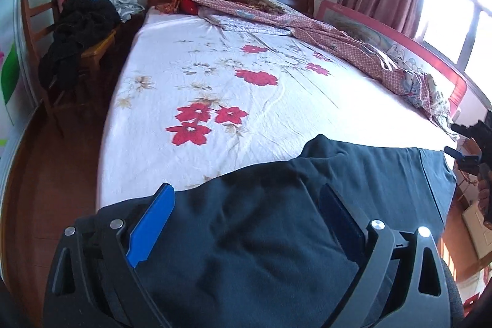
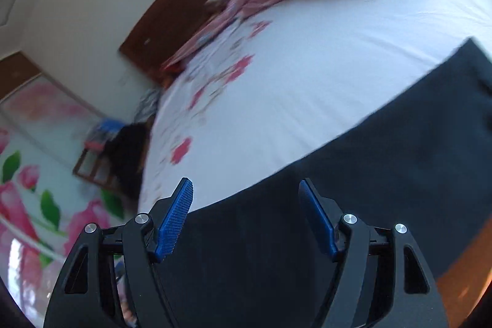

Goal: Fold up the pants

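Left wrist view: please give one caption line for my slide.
Dark pants lie on the floral bed sheet, between the left gripper's open jaws.

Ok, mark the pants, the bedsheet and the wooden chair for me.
pants (image 1: 261,235): left wrist view, on the dark fabric's middle.
bedsheet (image 1: 292,100): left wrist view, on a bare white patch.
wooden chair (image 1: 30,5): left wrist view, on the slatted backrest.

Dark pants (image 1: 307,205) lie across the near edge of the bed (image 1: 276,100) (floral sheet), bunched between the left gripper's (image 1: 246,214) spread jaws.
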The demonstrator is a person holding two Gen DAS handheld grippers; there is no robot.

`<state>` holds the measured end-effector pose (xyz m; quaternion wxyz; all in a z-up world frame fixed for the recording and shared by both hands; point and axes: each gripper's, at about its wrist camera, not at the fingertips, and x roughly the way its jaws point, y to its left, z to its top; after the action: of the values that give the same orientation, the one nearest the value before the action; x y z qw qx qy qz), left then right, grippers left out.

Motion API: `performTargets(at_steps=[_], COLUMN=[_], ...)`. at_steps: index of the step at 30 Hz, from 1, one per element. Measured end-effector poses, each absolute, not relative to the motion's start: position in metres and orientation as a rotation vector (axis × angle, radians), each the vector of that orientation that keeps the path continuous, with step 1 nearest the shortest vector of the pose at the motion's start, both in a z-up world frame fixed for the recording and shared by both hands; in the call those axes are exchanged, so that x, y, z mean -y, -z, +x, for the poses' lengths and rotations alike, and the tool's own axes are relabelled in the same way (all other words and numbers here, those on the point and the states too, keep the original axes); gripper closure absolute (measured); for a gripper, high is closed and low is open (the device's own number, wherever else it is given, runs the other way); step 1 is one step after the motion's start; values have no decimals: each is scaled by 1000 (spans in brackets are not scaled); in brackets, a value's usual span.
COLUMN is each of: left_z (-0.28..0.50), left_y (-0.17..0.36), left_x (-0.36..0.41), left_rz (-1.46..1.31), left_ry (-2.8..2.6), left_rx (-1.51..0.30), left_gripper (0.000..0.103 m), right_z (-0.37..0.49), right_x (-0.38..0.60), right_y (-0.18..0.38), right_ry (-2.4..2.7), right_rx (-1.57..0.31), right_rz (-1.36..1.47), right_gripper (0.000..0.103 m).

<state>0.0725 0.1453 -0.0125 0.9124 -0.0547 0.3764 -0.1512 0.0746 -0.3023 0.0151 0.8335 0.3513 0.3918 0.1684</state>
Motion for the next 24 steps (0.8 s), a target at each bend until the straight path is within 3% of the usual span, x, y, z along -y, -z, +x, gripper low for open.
performTargets(at_steps=[5, 8, 10, 11, 14, 20, 21, 23, 24], left_z=[90, 80, 75, 74, 72, 69, 67, 63, 60], left_y=[54, 57, 60, 61, 60, 52, 49, 42, 38], left_x=[-163, -163, -167, -171, -183, -185, -187, -188, -188], left_rz=[-182, -104, -95, -108, -168, -157, -149, -146, -142], left_ry=[257, 291, 302, 311, 330, 309, 298, 301, 286], left_rx=[-904, -867, -843, -825, -807, -825, -827, -837, -842], left_gripper=[9, 12, 15, 18, 24, 23, 22, 6, 5], right_z=[149, 170, 173, 178, 178, 181, 174, 151, 134], right_x=[144, 107, 122, 136, 139, 169, 176, 199, 216], right_y=[28, 78, 108, 117, 107, 70, 62, 41, 33], right_ry=[-710, -618, -510, -497, -453, -341, -367, -386, -392], right_rx=[-1029, -1206, -1231, -1221, -1216, -1133, -1106, -1054, -1025], right_rz=[796, 713, 801, 869, 782, 784, 790, 775, 792], right_gripper=[38, 45, 92, 103, 103, 102, 102, 102, 102])
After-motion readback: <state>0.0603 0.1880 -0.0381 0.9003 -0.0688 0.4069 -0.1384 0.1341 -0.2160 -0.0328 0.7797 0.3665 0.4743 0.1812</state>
